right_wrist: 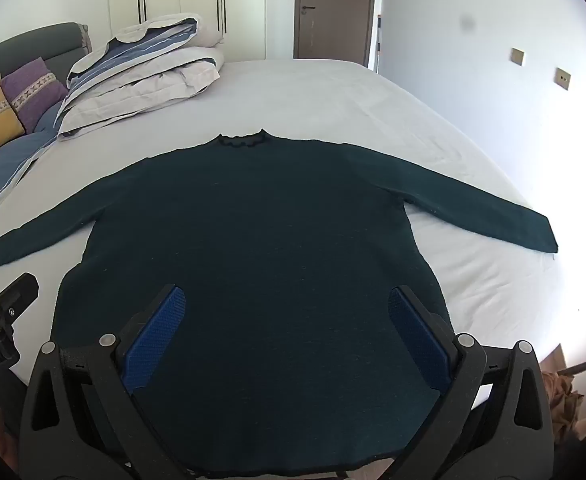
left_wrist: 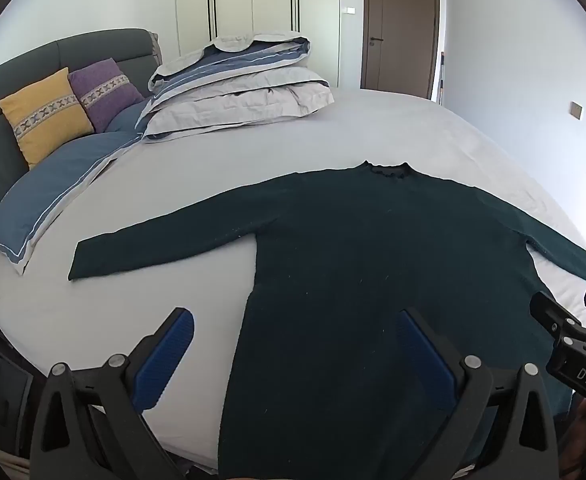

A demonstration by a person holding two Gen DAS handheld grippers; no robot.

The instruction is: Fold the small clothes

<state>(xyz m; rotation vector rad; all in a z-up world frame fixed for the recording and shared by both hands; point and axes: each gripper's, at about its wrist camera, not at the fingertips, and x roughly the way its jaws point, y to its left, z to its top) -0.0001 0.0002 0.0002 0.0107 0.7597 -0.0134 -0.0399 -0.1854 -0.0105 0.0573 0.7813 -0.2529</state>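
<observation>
A dark green long-sleeved sweater (left_wrist: pixel 357 248) (right_wrist: pixel 261 232) lies flat on the pale bed sheet (left_wrist: pixel 273 152) (right_wrist: pixel 333 96), collar away from me, both sleeves spread out sideways. My left gripper (left_wrist: pixel 295 316) hovers open above the sweater's lower left edge, one blue pad over the sheet, the other over the knit. My right gripper (right_wrist: pixel 287 294) hangs open over the lower middle of the sweater, nothing between its pads. Each gripper shows at the edge of the other's view: the right gripper (left_wrist: pixel 569 320), the left gripper (right_wrist: pixel 3 286).
A folded grey-and-blue duvet (left_wrist: pixel 237 84) (right_wrist: pixel 145 68) is stacked at the far left of the bed. Yellow cushion (left_wrist: pixel 45 116) and purple cushion (left_wrist: pixel 105 92) lean on the dark headboard. A brown door (right_wrist: pixel 333 8) and wardrobes stand behind. The bed's near edge runs below the grippers.
</observation>
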